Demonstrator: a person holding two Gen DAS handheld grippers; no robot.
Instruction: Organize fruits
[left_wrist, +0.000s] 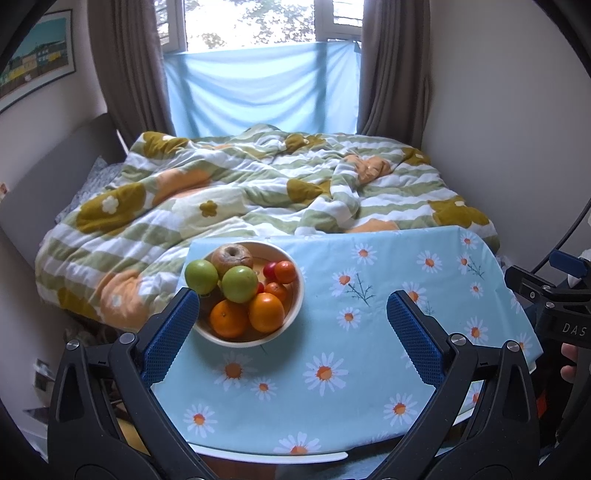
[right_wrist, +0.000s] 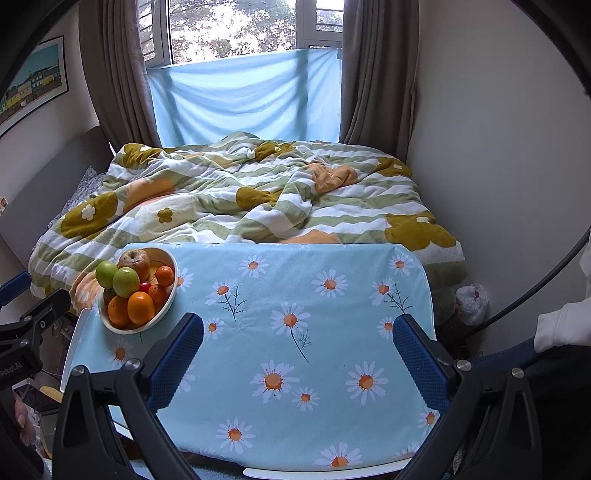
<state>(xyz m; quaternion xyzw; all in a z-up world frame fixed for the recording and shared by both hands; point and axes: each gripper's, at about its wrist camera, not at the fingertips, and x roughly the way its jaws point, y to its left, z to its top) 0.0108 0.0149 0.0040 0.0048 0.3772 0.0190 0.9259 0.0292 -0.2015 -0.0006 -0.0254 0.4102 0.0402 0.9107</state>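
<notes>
A cream bowl stands at the far left of the table on a light blue daisy cloth. It holds two green apples, a brownish apple, two oranges, small tangerines and small red fruits. My left gripper is open and empty, above the table's near side, its left finger beside the bowl. In the right wrist view the bowl is at the left. My right gripper is open and empty over the cloth's middle.
A bed with a rumpled flowered duvet lies right behind the table. A blue sheet hangs under the window between brown curtains. A white plastic bag sits on the floor at the right by the wall.
</notes>
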